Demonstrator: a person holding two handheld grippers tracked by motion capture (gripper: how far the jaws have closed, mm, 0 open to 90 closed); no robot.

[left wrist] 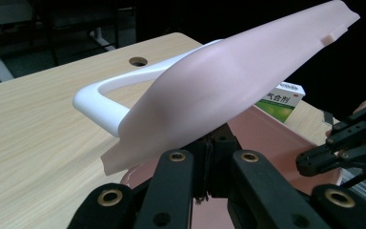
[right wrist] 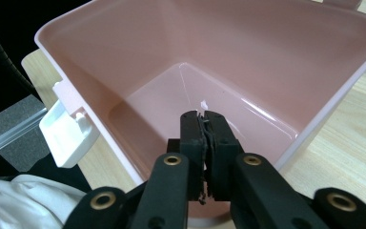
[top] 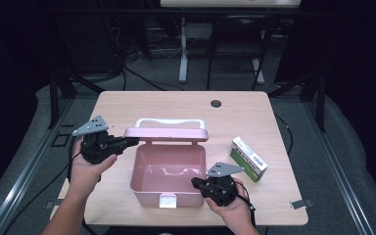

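Observation:
A pink plastic box [top: 139, 188] stands open in the middle of the table, its inside bare [right wrist: 181, 95]. Its lid [top: 166, 133] is raised at the back, with a white handle [top: 170, 121] on top. My left gripper [top: 132, 141] is shut at the lid's left corner. In the left gripper view its tips [left wrist: 213, 140] are hidden behind the lid's lower edge [left wrist: 228, 81], so I cannot tell whether they pinch it. My right gripper [top: 195, 182] sits at the box's front right corner. Its jaws [right wrist: 204, 119] are shut with nothing between them and point over the rim into the box.
A green-and-white medicine carton [top: 247, 159] lies on the table right of the box. A white latch [top: 167, 199] hangs on the box's front wall. A cable hole [top: 216, 103] sits near the table's far edge. Bare tabletop surrounds the box.

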